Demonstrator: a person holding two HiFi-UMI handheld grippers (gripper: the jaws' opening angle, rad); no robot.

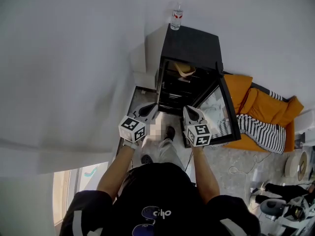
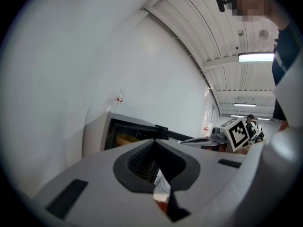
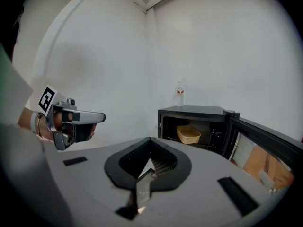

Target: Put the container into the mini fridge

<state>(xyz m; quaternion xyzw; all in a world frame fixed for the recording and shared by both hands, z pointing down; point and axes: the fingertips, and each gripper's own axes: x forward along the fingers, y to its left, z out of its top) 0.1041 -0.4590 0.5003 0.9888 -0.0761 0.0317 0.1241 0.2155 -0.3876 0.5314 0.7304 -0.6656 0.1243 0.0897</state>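
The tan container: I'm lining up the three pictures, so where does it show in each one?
Head view: container upper middle, on a shelf inside the open mini fridge.
Left gripper view: container lower left, a tan sliver in the fridge opening.
Right gripper view: container right of centre, on the fridge shelf.
Shared landmark: the water bottle on top of the fridge.

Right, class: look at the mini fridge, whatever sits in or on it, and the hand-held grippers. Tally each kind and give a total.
mini fridge: 1, door open
container: 1, tan, inside the fridge
bottle: 1, standing on top of the fridge
grippers: 2, the left gripper and the right gripper, both shut and empty
Total: 5
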